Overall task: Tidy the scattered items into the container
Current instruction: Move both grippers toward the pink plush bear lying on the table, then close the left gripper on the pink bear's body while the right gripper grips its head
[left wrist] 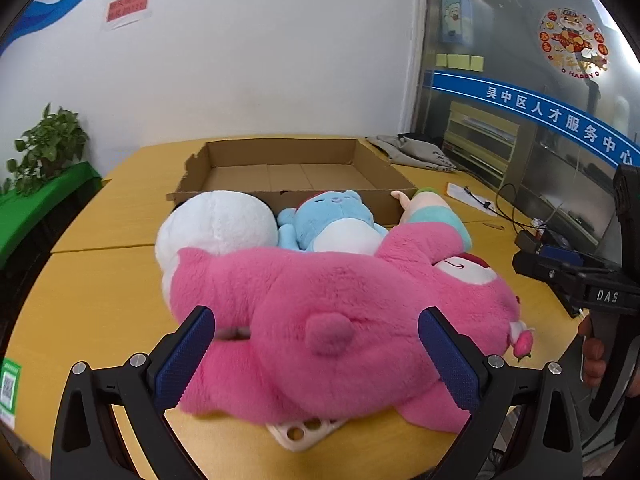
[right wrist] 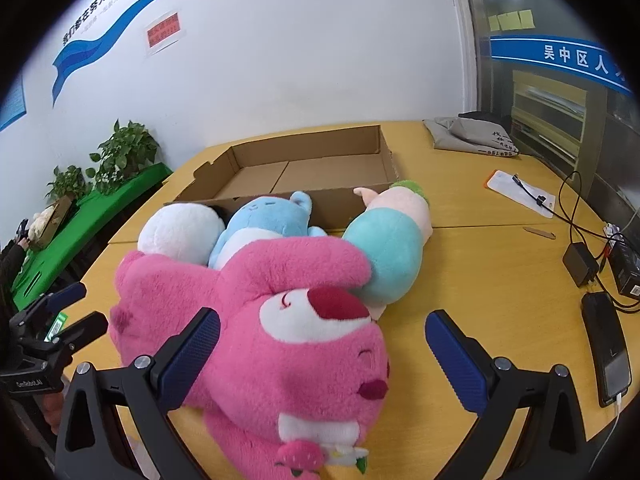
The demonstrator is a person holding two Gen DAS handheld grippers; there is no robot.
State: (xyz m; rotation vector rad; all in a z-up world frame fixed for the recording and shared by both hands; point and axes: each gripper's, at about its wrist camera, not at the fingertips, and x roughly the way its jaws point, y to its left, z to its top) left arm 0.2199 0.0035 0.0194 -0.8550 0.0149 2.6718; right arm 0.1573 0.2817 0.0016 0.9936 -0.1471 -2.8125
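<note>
The left gripper [left wrist: 316, 354] is being held low over the back of the pink plush bear [left wrist: 340, 312], its fingers [left wrist: 188, 356] spread wide on either side of the body and not yet closed. The right gripper [right wrist: 322, 360] is being held over the bear's head, its fingers [right wrist: 456, 360] equally wide, with nothing gripped. A 2-handed lift is probably being prepared, since the bear is too bulky for 1 gripper.

4 plush toys are being counted on the yellow tabletop [left wrist: 100, 300]: 1 pink bear, 1 white plush [left wrist: 216, 228], 1 blue plush [left wrist: 336, 224] and 1 teal-and-peach plush [right wrist: 384, 256]. All 4 are being left bunched together just in front of the cardboard box [left wrist: 288, 176], outside its near wall, the bear lying across the other 3. The 1 box is being kept open and looks empty, so none of the tidying is judged done.

A pale plastic piece with holes [left wrist: 300, 432] is being pinned partly under the bear; what it is cannot be told. 1 grey cloth bag [right wrist: 468, 136] and 1 phone [right wrist: 608, 348] on a cable are being left aside on the tabletop.
</note>
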